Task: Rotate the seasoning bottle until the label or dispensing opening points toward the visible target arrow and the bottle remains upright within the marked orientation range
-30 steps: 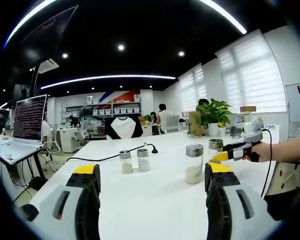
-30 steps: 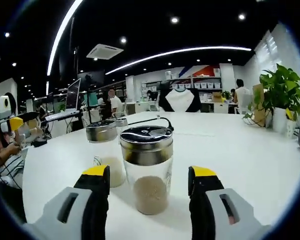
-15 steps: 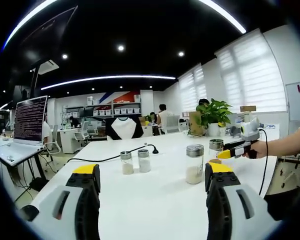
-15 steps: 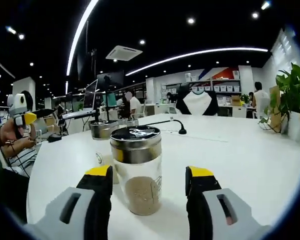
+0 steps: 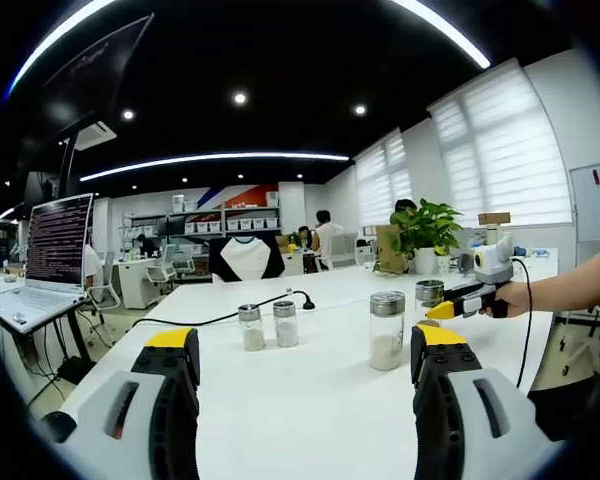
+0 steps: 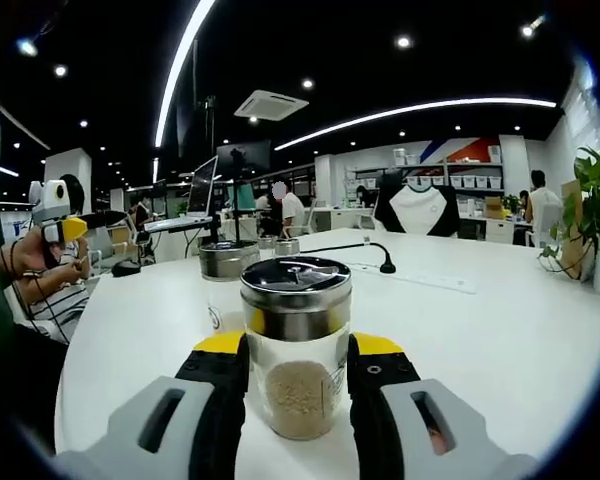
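Observation:
A glass seasoning bottle (image 6: 297, 345) with a steel lid and brownish granules stands upright on the white table (image 6: 500, 340). My right gripper (image 6: 297, 352) is shut on it, with a yellow-tipped jaw pressed against each side. In the left gripper view the same bottle (image 5: 429, 293) sits at the right, with the hand-held right gripper (image 5: 440, 310) beside it. A second steel-lidded bottle (image 6: 227, 275) with white contents stands just behind; it is also seen as the bottle (image 5: 387, 330) mid-table. My left gripper (image 5: 305, 345) is open over the bare table with nothing between its jaws.
Two small shakers (image 5: 268, 325) stand mid-table by a black cable (image 5: 210, 316). A laptop (image 5: 58, 240) on a stand is at the left, and a potted plant (image 5: 427, 228) at the far right. A person's hand holds the left gripper (image 6: 65, 228). People sit in the background.
My right gripper's jaws have come in from either side and shut on the seasoning bottle. The left gripper has stayed open and still.

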